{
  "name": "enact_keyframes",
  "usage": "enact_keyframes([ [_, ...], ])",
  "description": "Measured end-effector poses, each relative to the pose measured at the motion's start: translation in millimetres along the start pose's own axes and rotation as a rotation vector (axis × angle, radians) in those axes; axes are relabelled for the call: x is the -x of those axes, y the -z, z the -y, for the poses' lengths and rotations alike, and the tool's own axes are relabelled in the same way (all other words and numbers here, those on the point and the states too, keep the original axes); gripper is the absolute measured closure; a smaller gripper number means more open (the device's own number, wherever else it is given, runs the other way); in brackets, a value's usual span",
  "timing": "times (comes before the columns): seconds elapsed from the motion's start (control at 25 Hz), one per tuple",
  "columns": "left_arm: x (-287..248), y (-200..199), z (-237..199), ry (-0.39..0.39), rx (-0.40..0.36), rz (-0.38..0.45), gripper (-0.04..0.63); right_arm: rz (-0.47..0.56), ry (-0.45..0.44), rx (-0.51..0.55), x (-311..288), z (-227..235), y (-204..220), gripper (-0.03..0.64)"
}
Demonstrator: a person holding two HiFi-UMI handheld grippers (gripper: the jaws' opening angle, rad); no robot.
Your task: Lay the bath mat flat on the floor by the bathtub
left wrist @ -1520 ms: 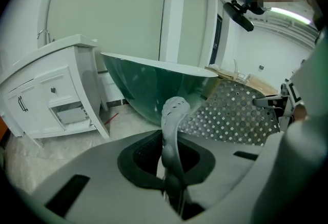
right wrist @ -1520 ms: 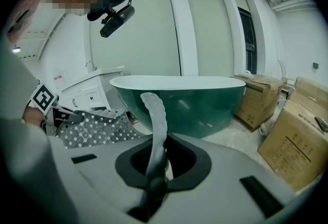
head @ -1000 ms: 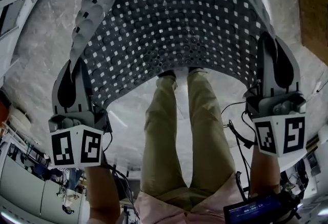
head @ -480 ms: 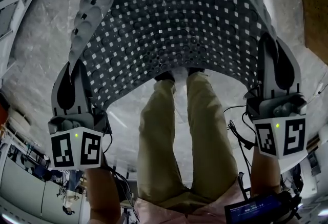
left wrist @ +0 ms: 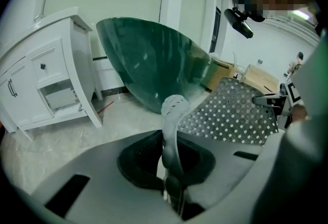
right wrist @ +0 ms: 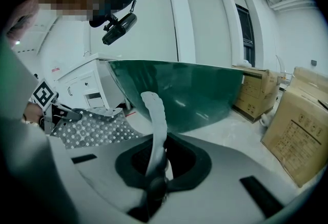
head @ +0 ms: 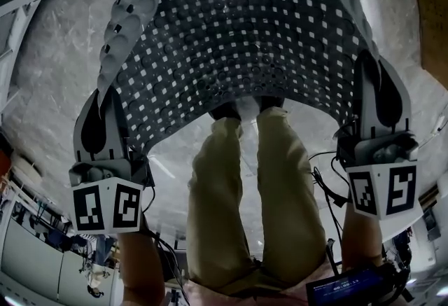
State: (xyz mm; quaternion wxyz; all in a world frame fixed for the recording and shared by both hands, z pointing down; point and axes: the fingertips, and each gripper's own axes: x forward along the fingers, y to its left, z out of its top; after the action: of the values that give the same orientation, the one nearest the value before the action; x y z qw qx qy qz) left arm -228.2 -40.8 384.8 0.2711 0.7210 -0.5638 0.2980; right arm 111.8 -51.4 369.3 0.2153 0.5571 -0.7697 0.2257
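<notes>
The bath mat (head: 238,31), dark with small square holes and round suction cups, hangs stretched between both grippers above the pale floor (head: 49,80). My left gripper (head: 106,105) is shut on the mat's curled left edge (left wrist: 171,120). My right gripper (head: 372,87) is shut on its right edge (right wrist: 155,120). Each pale, thick edge stands up between its jaws in the gripper views. The green bathtub (left wrist: 154,64) rises just beyond the mat, and it fills the middle of the right gripper view (right wrist: 179,89). The person's legs (head: 241,192) stand under the mat's near edge.
A white cabinet (left wrist: 46,74) with drawers stands left of the tub. Cardboard boxes (right wrist: 297,125) sit to the tub's right, one showing at the head view's top right (head: 430,10). Cables (head: 322,185) trail from the right gripper.
The mat and both grippers have drifted slightly down in the head view. The person's feet have shifted a little back under the mat's near edge. Both grips are unchanged.
</notes>
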Motion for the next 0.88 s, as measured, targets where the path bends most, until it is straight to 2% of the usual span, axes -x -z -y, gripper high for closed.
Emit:
enact_keyframes([
  [0.88, 4.4, -0.4, -1.6, 0.000, 0.011, 0.003, 0.555, -0.003, 0.001, 0.011, 4.3, -2.7, -3.9, 0.589],
])
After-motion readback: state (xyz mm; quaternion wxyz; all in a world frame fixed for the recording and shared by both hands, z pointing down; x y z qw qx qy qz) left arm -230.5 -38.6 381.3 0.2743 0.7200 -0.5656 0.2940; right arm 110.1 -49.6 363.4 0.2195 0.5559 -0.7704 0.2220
